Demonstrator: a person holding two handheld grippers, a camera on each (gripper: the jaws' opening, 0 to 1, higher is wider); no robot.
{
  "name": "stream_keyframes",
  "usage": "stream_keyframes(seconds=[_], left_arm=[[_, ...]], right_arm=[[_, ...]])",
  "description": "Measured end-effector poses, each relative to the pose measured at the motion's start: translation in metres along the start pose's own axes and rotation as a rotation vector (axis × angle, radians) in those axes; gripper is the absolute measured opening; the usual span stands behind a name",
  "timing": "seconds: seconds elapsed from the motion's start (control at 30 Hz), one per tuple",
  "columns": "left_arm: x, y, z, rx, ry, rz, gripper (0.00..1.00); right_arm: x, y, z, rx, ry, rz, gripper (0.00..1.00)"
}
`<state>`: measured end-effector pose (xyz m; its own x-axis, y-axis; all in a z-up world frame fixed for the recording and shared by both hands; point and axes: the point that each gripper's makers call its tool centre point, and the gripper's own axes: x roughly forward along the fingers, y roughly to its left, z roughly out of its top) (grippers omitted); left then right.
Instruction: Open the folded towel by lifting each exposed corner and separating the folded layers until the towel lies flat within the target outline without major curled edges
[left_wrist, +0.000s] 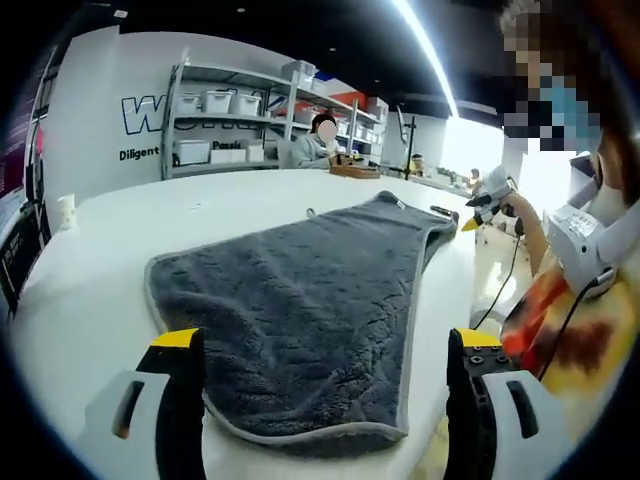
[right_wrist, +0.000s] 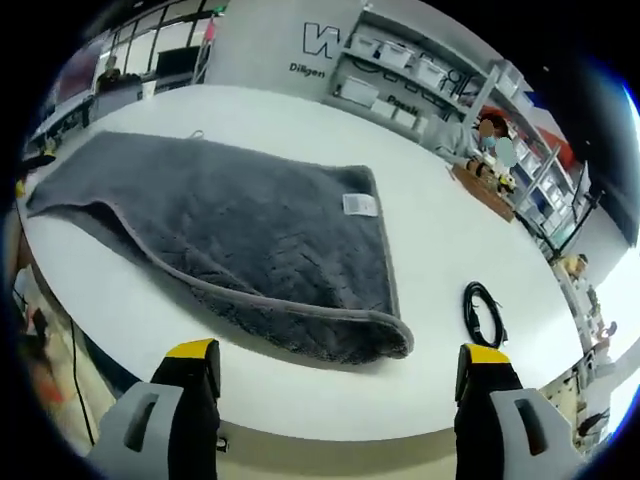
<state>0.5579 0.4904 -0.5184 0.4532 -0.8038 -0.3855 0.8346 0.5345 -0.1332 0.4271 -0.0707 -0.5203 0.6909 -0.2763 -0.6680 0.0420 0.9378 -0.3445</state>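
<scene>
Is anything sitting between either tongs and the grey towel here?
Nothing visible. The left tongs look straight over the towel, and bare white table separates the right tongs from its near edge. The black cable lies off to the side.

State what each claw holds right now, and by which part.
Nothing. The left claw and right claw are both open, short of the grey towel.

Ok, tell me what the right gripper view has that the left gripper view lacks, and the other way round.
The right gripper view has a coiled black cable on the table and a white label on the towel. The left gripper view has a white cup near the table's far edge and the other gripper near the towel's far end. Both share the grey towel, the white table and the storage shelves.
</scene>
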Motion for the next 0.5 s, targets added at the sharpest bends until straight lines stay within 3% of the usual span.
stream_keyframes(seconds=[0.2,0.33,0.5], left_arm=[[-0.001,-0.002,-0.001,0.004,0.004,-0.002,0.99],[-0.002,-0.002,-0.003,0.007,0.010,0.001,0.99],[-0.005,-0.003,-0.002,0.007,0.003,0.005,0.99]], right_arm=[[-0.006,0.030,0.032,-0.095,-0.093,0.080,0.94],[-0.009,0.075,0.055,-0.191,-0.153,0.208,0.90],[-0.005,0.103,0.069,-0.263,-0.182,0.268,0.82]])
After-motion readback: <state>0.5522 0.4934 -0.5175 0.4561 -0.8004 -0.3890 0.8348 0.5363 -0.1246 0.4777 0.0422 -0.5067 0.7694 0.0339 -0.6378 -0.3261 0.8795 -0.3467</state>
